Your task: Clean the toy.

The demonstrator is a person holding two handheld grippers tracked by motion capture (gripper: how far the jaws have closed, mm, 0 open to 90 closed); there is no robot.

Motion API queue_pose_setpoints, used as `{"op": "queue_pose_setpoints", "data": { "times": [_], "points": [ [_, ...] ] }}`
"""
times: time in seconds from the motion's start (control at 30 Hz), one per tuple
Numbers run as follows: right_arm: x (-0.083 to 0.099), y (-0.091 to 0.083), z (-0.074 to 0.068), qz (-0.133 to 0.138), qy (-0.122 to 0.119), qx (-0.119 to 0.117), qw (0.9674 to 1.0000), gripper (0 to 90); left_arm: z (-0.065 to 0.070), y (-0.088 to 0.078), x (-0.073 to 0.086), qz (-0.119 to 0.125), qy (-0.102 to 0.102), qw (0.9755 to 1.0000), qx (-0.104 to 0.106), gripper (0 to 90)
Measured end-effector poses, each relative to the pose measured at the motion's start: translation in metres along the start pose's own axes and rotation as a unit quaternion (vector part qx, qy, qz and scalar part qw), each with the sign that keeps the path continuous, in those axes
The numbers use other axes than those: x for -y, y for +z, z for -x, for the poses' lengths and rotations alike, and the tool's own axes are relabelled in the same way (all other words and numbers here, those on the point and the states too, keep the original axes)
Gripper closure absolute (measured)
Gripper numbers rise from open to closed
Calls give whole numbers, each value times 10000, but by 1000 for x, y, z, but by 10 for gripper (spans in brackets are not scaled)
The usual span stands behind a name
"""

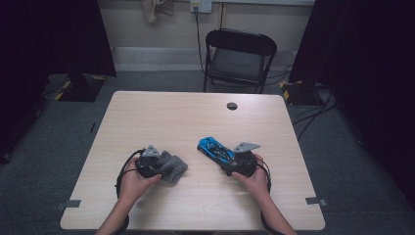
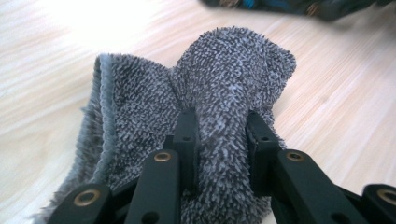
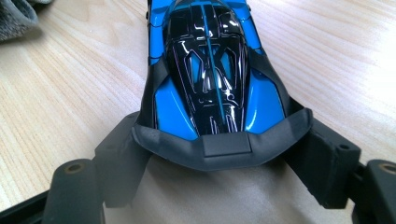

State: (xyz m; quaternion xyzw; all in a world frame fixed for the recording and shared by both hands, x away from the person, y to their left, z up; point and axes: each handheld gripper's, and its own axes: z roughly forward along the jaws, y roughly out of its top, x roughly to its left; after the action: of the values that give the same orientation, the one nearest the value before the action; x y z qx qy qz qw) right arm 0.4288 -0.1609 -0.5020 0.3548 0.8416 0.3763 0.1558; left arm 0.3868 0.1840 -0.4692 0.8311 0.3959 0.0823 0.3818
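Observation:
A fluffy grey cloth lies bunched on the wooden table, left of centre near the front. My left gripper is shut on it. In the left gripper view the two black jaws pinch a raised fold of the cloth, with the left gripper low in the frame. A glossy blue and black toy car rests on the table right of centre. My right gripper holds its rear end. In the right gripper view the jaws clamp both sides of the toy car at its dark rear wing, where the right gripper sits.
A small round dark grommet sits in the tabletop near the far edge. A black folding chair stands beyond the table. Cables run over the floor at the right. Dark curtains hang on both sides.

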Motion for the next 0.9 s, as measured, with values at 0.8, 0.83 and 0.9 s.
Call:
{"op": "queue_pose_setpoints", "data": {
  "times": [0.8,0.83,0.9],
  "points": [
    [0,0,0,1,-2,0,10000,256,55,69,-86,653,288,9950,704,710],
    [0,0,0,2,-2,0,10000,255,57,73,-88,670,299,9947,714,710],
    [0,0,0,1,-3,1,10000,256,61,78,-91,685,289,9940,801,709]
  ]
}}
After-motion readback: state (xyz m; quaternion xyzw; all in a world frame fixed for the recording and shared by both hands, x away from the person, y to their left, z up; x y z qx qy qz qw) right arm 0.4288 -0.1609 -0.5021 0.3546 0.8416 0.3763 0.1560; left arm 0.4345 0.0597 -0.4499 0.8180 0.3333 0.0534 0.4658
